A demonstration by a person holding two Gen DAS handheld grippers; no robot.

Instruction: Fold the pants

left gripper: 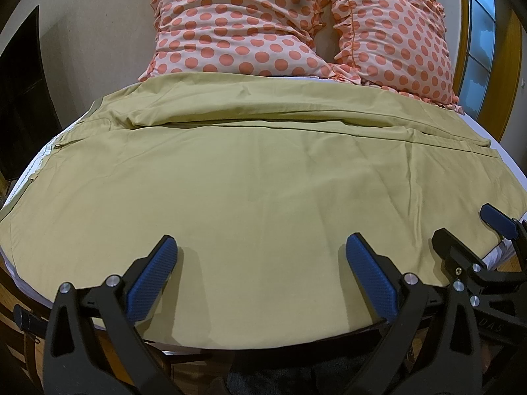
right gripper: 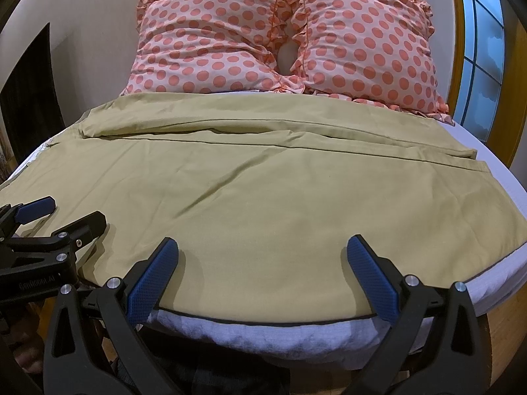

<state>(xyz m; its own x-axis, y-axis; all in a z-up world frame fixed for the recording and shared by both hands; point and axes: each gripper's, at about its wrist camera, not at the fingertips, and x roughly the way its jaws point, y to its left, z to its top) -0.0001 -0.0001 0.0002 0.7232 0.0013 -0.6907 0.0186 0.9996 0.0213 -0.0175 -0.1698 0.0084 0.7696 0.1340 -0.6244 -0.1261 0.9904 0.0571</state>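
**Across the bed, both tools wide and poised at the pants' near edge**

Across the white mattress [right gripper: 487, 283] a pair of khaki pants [left gripper: 263, 181] lies spread flat and sideways, one leg toward the pillows and the other nearer the camera, with a long seam running between them. At the far left the fabric shows a pocket or waist detail by the mattress edge, though which end is the waistband cannot be told for sure. Moving rightward, the left tool [left gripper: 262, 276] hovers over the near hem with its jaws spread wide, holding nothing. Just beside it, the right tool [right gripper: 263, 276] hangs over the same near edge, equally wide and empty; white mattress shows beneath the cloth's border there. Farther right, the leg ends stop short of the mattress side. Behind everything, two polka-dot pillows [right gripper: 280, 42] lean against the wall.

The cloth looks thin, light and limp, with soft creases; it will likely sag and slide rather than hold shape, so a one-point lift would bunch it. A sensible hold seems to be the near long edge, each tool pinching it well apart from the other, so the near leg can be carried over onto the far one evenly. Pinching only the top layer, not the mattress cover, is the main risk.
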